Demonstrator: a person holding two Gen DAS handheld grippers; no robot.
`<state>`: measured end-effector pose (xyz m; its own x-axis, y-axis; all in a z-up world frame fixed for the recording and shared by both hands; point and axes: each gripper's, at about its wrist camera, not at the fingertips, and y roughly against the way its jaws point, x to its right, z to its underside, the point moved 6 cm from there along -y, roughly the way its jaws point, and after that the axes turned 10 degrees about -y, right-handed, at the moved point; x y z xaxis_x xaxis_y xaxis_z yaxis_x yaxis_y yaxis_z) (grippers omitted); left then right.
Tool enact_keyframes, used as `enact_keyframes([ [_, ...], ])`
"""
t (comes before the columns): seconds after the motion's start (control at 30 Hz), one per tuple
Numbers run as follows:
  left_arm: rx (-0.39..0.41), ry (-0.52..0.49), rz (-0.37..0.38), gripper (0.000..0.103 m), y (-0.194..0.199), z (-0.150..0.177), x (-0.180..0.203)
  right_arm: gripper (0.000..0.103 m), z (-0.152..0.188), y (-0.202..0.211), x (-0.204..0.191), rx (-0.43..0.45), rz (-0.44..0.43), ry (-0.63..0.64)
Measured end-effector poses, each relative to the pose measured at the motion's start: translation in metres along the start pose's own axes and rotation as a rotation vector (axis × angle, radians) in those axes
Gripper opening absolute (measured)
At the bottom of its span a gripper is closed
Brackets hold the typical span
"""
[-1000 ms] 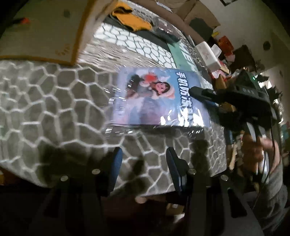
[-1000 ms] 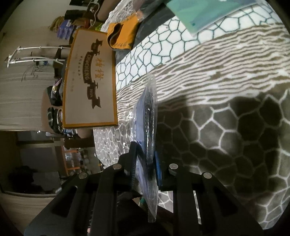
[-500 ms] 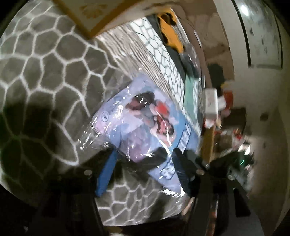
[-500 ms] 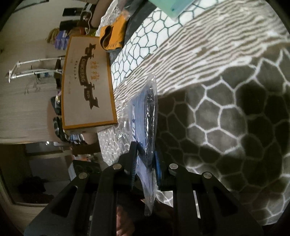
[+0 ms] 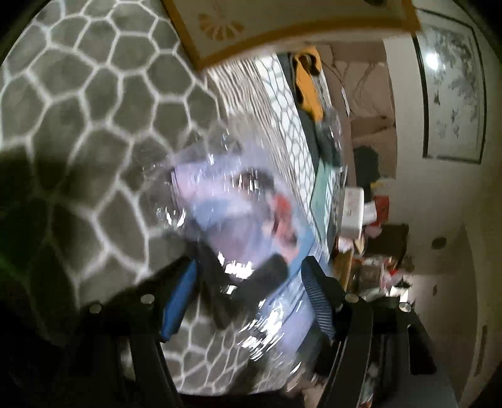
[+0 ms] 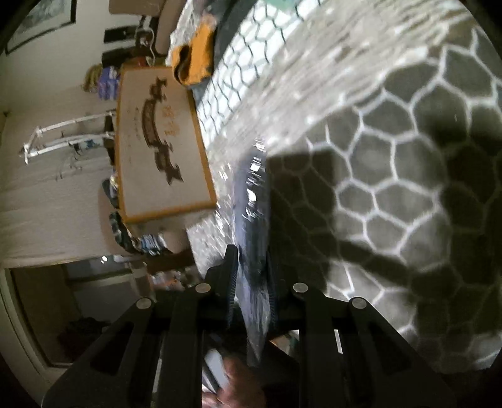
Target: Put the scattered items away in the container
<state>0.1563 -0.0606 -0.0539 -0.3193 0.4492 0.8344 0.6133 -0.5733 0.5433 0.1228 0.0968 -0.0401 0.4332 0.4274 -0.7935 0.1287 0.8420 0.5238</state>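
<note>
A plastic-wrapped blue picture book [image 5: 238, 213] lies on the honeycomb-patterned cloth [image 5: 94, 131]. My left gripper [image 5: 248, 298] is open, its blue pads [image 5: 178, 298] standing either side of the book's near part without pressing on it. My right gripper [image 6: 251, 282] is shut on the book's edge [image 6: 251, 201], which stands on edge between its jaws. One of its dark fingers [image 5: 266, 270] shows on the cover in the left wrist view. The cream box with an orange rim [image 6: 157, 141] sits beyond the book, and its corner [image 5: 282, 28] shows at the top of the left wrist view.
An orange cloth [image 5: 309, 84] lies on dark items past the box, also seen as an orange cloth [image 6: 197, 59] in the right wrist view. A teal book [image 5: 323, 194] and a white box [image 5: 353, 213] sit near the far edge. A hand [image 6: 238, 386] shows below the right gripper.
The left wrist view has rolled and come closer, and the left jaws stand wider, now around the book's near part. The right gripper keeps its hold on the book's edge.
</note>
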Motion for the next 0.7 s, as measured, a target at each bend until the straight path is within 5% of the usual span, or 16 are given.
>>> enact_keyframes([
  [0.13, -0.041, 0.014, 0.024, 0.068, -0.01, -0.013, 0.0, 0.017, -0.001, -0.004, 0.01, 0.012, 0.007, -0.015],
  [0.17, -0.055, -0.007, 0.006, 0.063, -0.013, -0.013, 0.002, 0.019, -0.002, -0.004, 0.012, 0.015, 0.006, -0.017],
  [0.2, -0.068, -0.028, -0.021, 0.042, -0.015, -0.014, 0.002, 0.019, -0.002, -0.004, 0.013, 0.013, 0.004, -0.017],
  [0.3, -0.115, -0.056, -0.045, 0.026, -0.023, -0.017, 0.0, 0.039, -0.006, 0.001, 0.017, 0.045, 0.027, -0.016],
  [0.33, -0.129, -0.05, -0.045, 0.026, -0.026, -0.018, -0.001, 0.05, -0.009, 0.001, 0.019, 0.057, 0.022, -0.024],
  [0.7, -0.175, 0.003, 0.062, 0.017, -0.021, -0.019, 0.011, 0.06, -0.019, -0.011, 0.022, 0.07, -0.065, -0.012],
])
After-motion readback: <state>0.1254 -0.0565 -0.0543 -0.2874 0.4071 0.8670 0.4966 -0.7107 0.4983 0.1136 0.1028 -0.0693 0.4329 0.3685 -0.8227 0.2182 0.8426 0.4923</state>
